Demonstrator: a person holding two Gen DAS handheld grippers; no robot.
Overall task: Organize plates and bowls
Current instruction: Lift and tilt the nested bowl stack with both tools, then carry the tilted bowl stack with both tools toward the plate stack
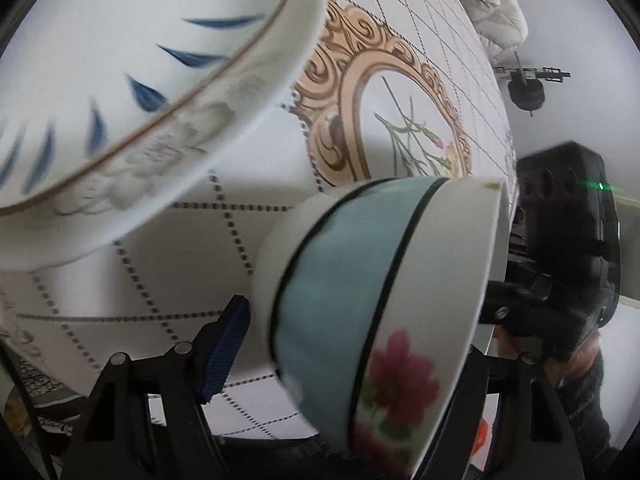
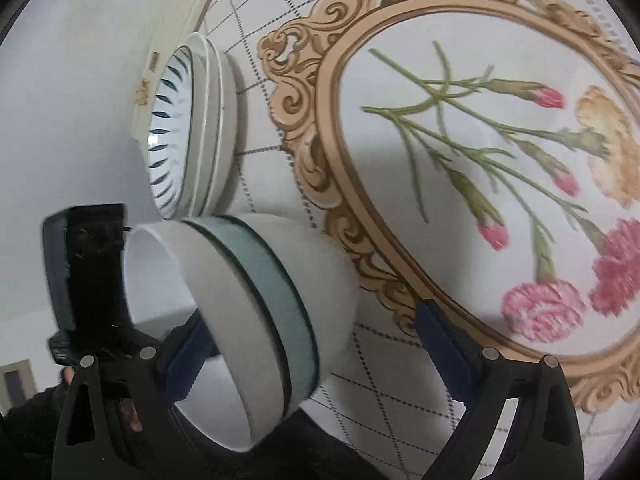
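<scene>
A white bowl with a pale teal band and a red flower (image 1: 380, 312) sits between the fingers of both grippers; it also shows in the right wrist view (image 2: 256, 312). My left gripper (image 1: 344, 352) has its blue pad (image 1: 224, 352) left of the bowl, apart from it; its other finger is hidden behind the rim. My right gripper (image 2: 312, 344) spans the bowl wall: one blue pad (image 2: 188, 356) is inside the bowl, the other pad (image 2: 444, 344) stands clear to the right. A stack of white plates with blue dashes (image 1: 132, 92) lies nearby; it also shows in the right wrist view (image 2: 192, 128).
The table wears a white cloth with dotted grid lines and a gold oval frame of printed carnations (image 2: 460, 168). The right gripper's black body (image 1: 560, 256) shows beyond the bowl in the left view. A quilted white item (image 1: 492, 8) lies at the far edge.
</scene>
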